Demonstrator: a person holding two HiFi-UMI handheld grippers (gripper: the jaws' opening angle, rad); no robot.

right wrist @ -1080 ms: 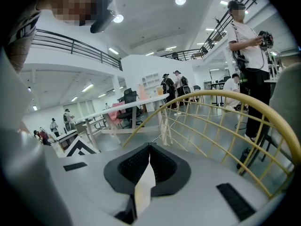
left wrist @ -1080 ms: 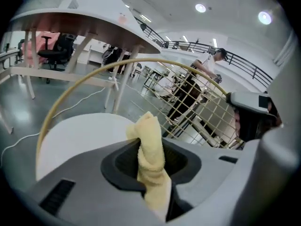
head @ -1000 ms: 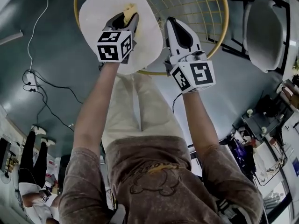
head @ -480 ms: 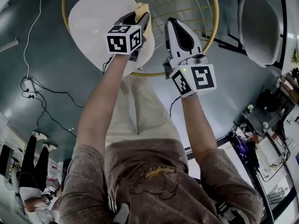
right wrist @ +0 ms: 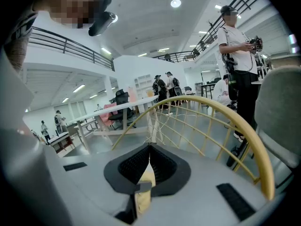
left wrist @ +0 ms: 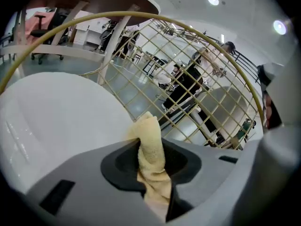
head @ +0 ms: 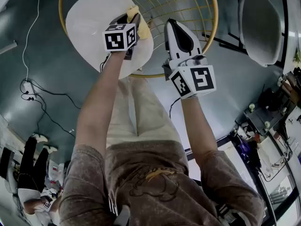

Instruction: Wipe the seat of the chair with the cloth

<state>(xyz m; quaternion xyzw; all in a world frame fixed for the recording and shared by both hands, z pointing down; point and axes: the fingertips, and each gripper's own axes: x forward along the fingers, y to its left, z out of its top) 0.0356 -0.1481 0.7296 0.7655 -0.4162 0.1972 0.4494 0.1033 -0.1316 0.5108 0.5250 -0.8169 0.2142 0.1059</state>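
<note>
The chair's white round seat (head: 91, 20) lies at the top left of the head view, ringed by a yellow wire frame (head: 214, 29) with a mesh back. My left gripper (head: 133, 19) is shut on a pale yellow cloth (head: 142, 29) and rests at the seat's right edge. In the left gripper view the cloth (left wrist: 151, 157) sticks up from between the jaws, with the seat (left wrist: 56, 119) to the left and the mesh back (left wrist: 197, 86) behind. My right gripper (head: 180, 34) hovers over the frame's near side, jaws together, holding nothing; its view shows the yellow rim (right wrist: 235, 121).
A second pale chair (head: 261, 27) stands at the top right. Cables (head: 35, 91) run over the grey floor at left. Cluttered equipment (head: 270, 117) sits at the right edge. A person (right wrist: 237, 55) stands behind the chair, with tables (right wrist: 117, 109) beyond.
My left gripper has slid the cloth rightward across the seat towards the mesh back. The right gripper has barely moved.
</note>
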